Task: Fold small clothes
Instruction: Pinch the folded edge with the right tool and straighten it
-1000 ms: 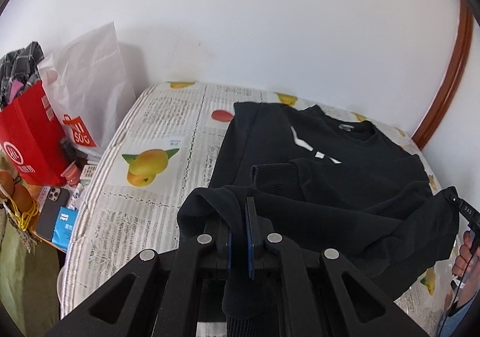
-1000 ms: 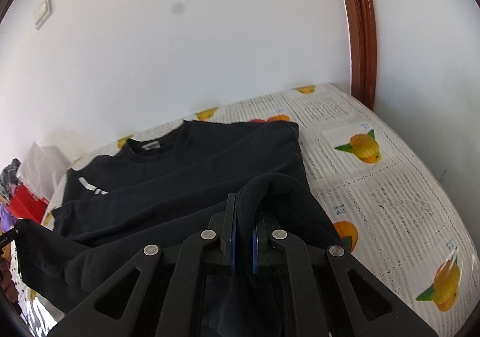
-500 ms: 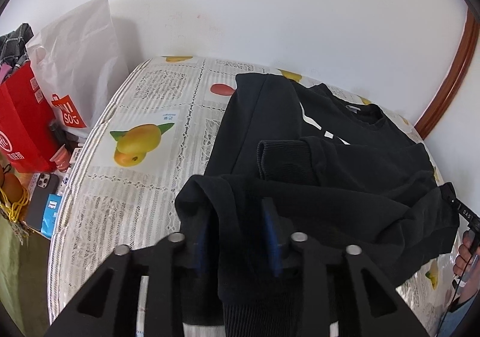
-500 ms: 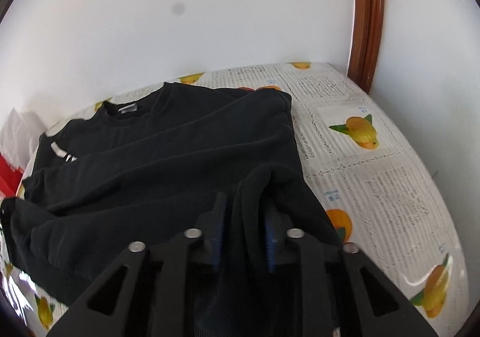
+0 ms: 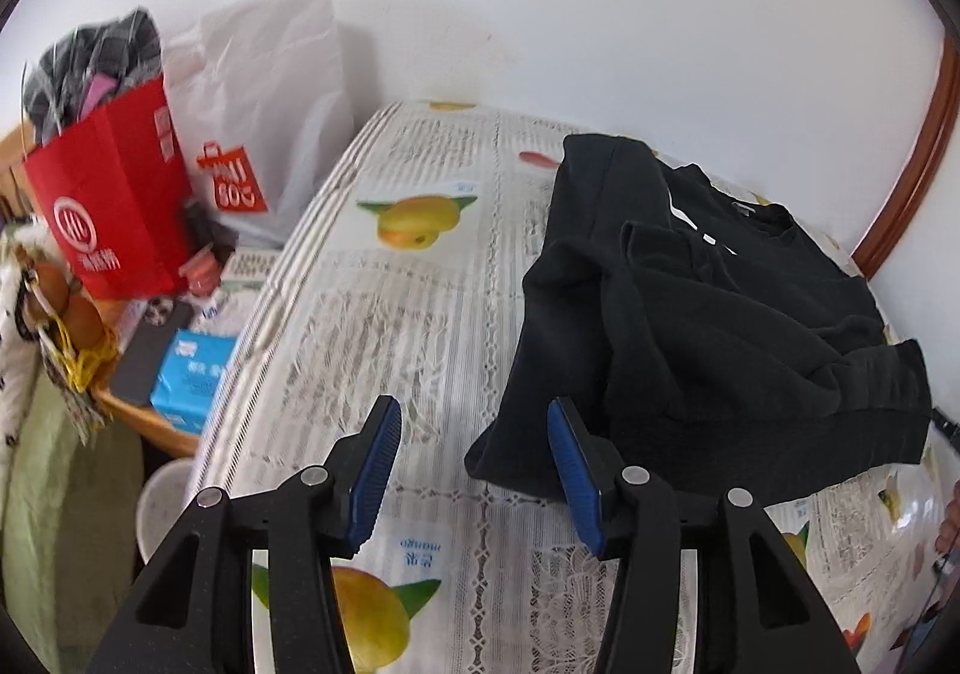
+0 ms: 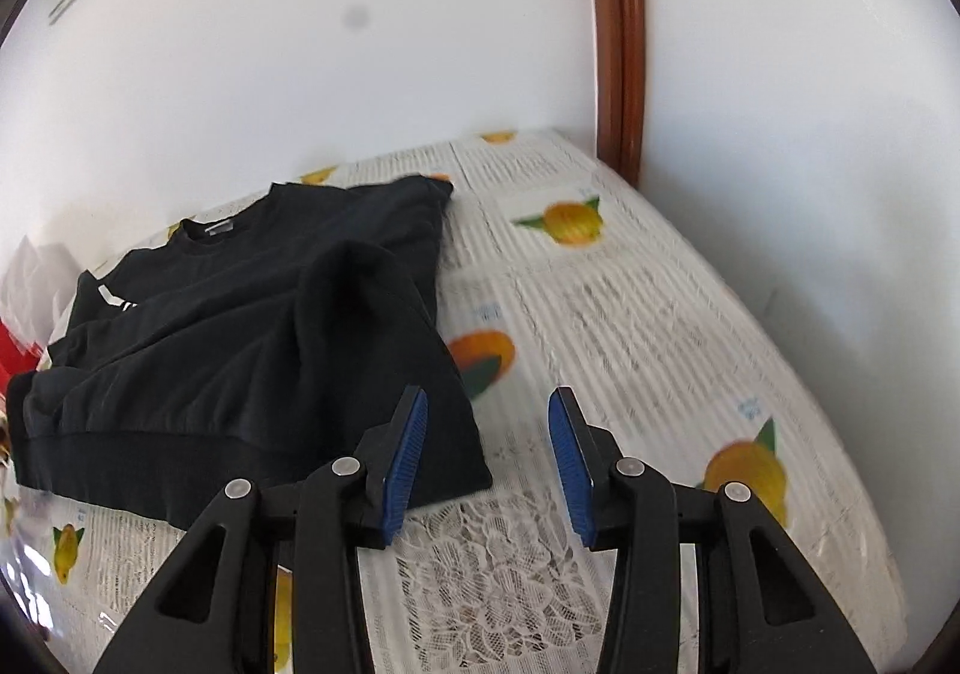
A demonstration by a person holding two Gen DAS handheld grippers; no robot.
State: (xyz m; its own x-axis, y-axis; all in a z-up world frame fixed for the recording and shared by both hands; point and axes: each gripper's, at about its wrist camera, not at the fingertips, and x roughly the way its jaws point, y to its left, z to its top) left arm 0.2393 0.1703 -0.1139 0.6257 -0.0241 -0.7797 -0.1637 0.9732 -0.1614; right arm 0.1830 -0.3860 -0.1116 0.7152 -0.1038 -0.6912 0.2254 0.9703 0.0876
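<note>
Left wrist view. A black sweatshirt [image 5: 708, 314] lies on a table [image 5: 384, 326] covered with a lace-and-newsprint cloth printed with yellow fruit. The print on the cloth is too small and blurred to read; one blue label near the bottom appears upside down. The sweatshirt is partly folded, its lower part doubled up over the chest. It is plain black with a ribbed hem and a few white marks on the chest, too hidden to read. The collar points to the far right corner, the hem edge faces the camera, and its long side runs left to right. The left gripper [image 5: 474, 452] has just been opening; its blue pads stand apart over bare cloth, with nothing between them. The right pad sits just beside the sweatshirt's near corner. To the left stand a red bag [image 5: 114, 206] with a white round logo and characters, and a white bag [image 5: 258, 110] with a red square logo, seen upside down. A blue box [image 5: 189, 380] with white writing lies below them, unreadable.

Right wrist view. The same sweatshirt [image 6: 240, 350] fills the left half of the table [image 6: 660, 326], collar to the far wall with a pale neck tag, white chest marks partly showing. The right gripper [image 6: 487, 455] has also just been opening; its pads are spread and empty, the left one in front of the sweatshirt's near corner.
</note>
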